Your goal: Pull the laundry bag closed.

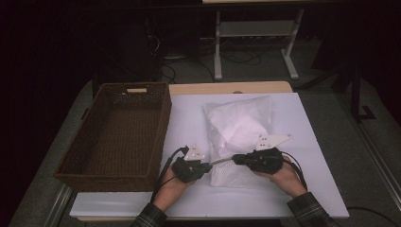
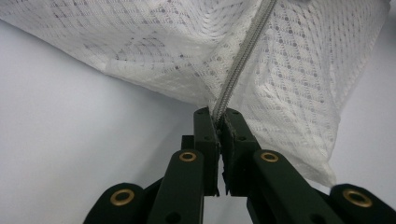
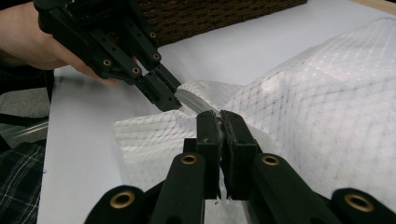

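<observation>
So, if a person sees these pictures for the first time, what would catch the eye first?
Most likely the white mesh bag on the white table, with both grippers shut on the zipper at its near end: the left gripper from the left, the right gripper from the right. Next comes the dark wicker basket, standing left of the bag.

A mesh bag [image 1: 239, 137] lies at the centre of the table [image 1: 321, 156], with a wicker basket [image 1: 94, 177] at frame left just beside it. At lower centre, two grippers meet at the bag's near edge.
</observation>
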The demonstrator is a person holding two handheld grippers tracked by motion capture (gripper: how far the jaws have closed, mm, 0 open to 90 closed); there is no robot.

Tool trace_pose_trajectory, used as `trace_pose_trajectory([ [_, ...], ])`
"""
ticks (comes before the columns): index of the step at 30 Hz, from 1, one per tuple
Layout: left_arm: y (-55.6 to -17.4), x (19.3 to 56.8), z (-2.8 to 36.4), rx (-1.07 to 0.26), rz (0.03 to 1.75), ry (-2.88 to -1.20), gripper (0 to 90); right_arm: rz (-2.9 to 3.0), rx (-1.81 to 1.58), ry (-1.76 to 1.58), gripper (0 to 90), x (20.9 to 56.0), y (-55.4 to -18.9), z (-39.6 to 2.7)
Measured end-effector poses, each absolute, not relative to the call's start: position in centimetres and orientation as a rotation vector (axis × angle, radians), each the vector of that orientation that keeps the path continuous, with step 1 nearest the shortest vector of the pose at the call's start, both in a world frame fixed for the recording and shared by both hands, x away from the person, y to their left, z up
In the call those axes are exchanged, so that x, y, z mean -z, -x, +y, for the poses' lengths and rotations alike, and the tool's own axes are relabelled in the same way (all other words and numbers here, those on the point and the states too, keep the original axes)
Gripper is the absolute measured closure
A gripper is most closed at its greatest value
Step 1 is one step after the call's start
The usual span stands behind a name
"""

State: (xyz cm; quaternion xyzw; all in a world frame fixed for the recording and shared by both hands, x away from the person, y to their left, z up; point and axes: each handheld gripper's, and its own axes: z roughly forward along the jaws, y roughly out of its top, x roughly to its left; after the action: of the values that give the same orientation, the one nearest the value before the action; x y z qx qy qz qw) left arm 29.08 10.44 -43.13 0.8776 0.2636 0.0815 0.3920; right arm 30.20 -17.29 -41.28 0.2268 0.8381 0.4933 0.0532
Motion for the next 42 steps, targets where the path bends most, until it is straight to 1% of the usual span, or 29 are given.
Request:
trace_pose_trajectory([
  [42,-29.2,43.4,10.7,-0.209,0.69,-2.256,85.6,2.418,-1.479,-0.836,86.2,41.1,-28.4,-24.1],
])
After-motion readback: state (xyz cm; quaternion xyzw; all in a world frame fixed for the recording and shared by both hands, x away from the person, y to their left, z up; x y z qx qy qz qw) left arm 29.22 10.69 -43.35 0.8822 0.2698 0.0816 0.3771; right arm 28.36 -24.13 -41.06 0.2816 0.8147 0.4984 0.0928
